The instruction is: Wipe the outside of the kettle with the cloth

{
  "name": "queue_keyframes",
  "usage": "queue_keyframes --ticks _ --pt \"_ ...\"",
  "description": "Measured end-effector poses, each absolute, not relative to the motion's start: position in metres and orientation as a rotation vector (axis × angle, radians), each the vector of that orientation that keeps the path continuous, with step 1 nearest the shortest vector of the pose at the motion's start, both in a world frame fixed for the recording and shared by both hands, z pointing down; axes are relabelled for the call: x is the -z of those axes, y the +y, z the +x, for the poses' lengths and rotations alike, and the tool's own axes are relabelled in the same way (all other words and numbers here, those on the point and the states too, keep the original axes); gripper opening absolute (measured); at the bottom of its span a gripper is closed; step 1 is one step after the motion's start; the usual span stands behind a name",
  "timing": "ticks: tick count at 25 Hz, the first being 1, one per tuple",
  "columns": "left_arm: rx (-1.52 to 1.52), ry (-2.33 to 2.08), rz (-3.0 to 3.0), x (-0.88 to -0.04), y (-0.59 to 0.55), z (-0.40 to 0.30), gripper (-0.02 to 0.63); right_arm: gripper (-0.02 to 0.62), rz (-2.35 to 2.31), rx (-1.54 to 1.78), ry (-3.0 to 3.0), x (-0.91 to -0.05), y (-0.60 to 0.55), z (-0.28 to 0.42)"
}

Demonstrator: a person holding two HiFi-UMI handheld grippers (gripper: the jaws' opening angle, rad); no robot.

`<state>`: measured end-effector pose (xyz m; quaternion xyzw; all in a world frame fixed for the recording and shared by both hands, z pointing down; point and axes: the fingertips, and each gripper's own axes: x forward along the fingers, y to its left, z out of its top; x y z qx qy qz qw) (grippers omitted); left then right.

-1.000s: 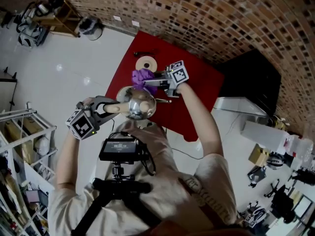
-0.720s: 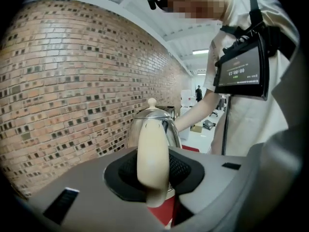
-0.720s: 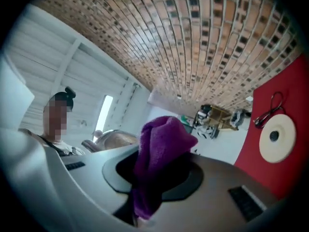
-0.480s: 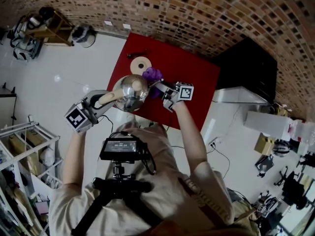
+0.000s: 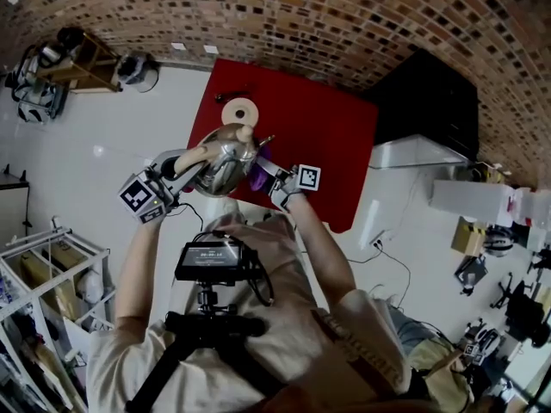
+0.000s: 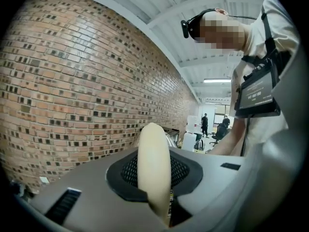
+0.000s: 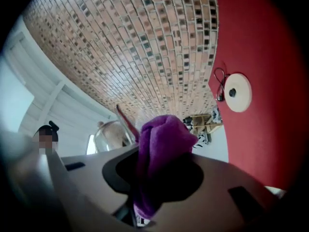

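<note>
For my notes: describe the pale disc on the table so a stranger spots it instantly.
Find the red table against the brick wall. Near its far left corner lies a flat cream disc with a dark centre and black cord beside it, unlike the shiny kettle nearby.

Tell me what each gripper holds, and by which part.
Left gripper: kettle, by its cream handle. Right gripper: purple cloth, by a bunched fold.
</note>
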<state>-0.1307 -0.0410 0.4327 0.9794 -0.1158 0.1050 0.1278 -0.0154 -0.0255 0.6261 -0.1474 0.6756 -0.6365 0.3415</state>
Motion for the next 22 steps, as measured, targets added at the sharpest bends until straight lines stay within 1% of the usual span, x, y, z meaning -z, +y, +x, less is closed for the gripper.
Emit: queue_keyframes --ticks 3,6,11,18,22 --pt "-0.311 -0.370 2.837 -0.448 -0.059 -0.122 0.069 0.110 -0.381 1.708 1.789 -0.639 0.002 -0.028" --pt "-0.352 -0.395 2.822 -0.469 -0.077 -0.111 0.067 0.109 -0.386 1.695 1.769 -0.637 0.014 -0.026" --pt "-0.491 -0.360 2.788 -0.545 -0.091 -0.083 0.067 0.109 -0.554 1.751 1.918 -0.669 0.047 -0.016" --pt "-0.547 -0.338 2.685 -0.629 -0.097 -0.053 0.067 0.110 -0.716 1.809 2.039 -0.704 0.072 -0.011" --pt "-0.574 -0.308 2.670 -0.659 -0.104 -0.036 0.067 0.110 -0.737 1.806 2.045 -0.715 0.072 -0.012"
